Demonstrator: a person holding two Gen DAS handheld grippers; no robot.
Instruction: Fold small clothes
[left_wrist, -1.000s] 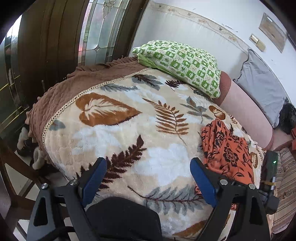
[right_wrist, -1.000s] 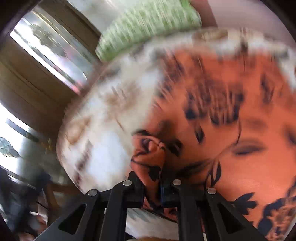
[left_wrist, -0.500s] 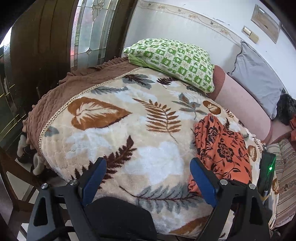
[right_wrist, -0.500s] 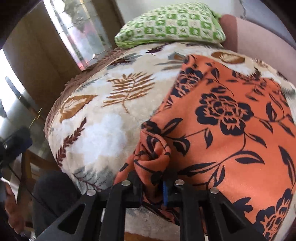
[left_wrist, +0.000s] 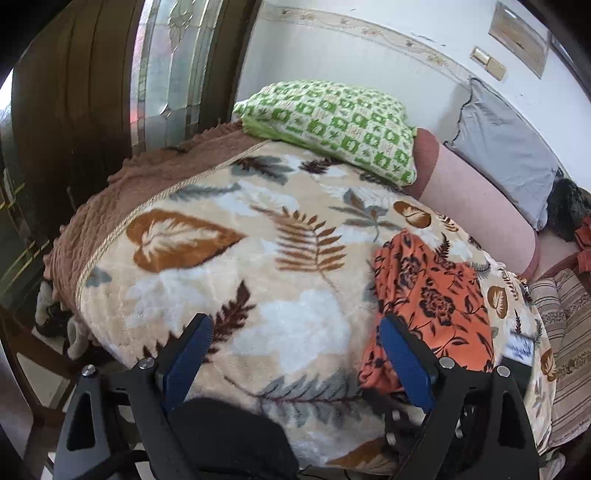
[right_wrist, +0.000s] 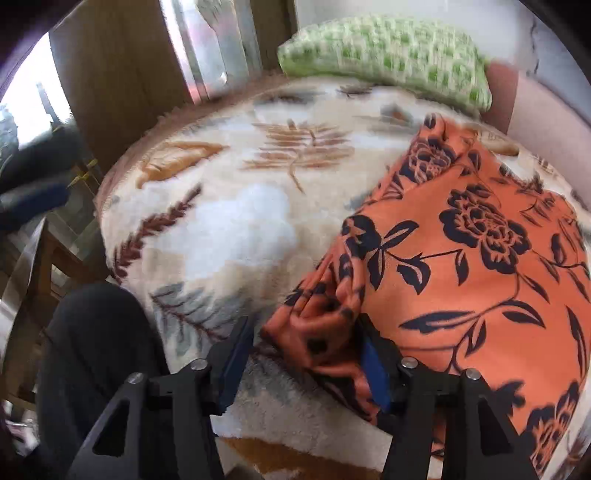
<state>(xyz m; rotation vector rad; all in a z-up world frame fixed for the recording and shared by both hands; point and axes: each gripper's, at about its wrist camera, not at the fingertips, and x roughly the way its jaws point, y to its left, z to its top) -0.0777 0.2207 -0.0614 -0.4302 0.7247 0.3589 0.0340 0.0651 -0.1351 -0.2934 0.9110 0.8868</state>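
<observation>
Left gripper (left_wrist: 295, 354): fingers spread wide over the leaf-print blanket (left_wrist: 229, 280), holding nothing. Orange floral cloth (left_wrist: 432, 295): flat on the blanket's right part, below the green pillow (left_wrist: 332, 122). Right gripper (right_wrist: 306, 358): fingers just parted, the cloth's bunched corner lying loose between them.

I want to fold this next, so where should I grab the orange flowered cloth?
Take the bunched near corner of the orange flowered cloth, coming from the blanket's front edge. It stands up in folds there, while the rest lies flat.
</observation>
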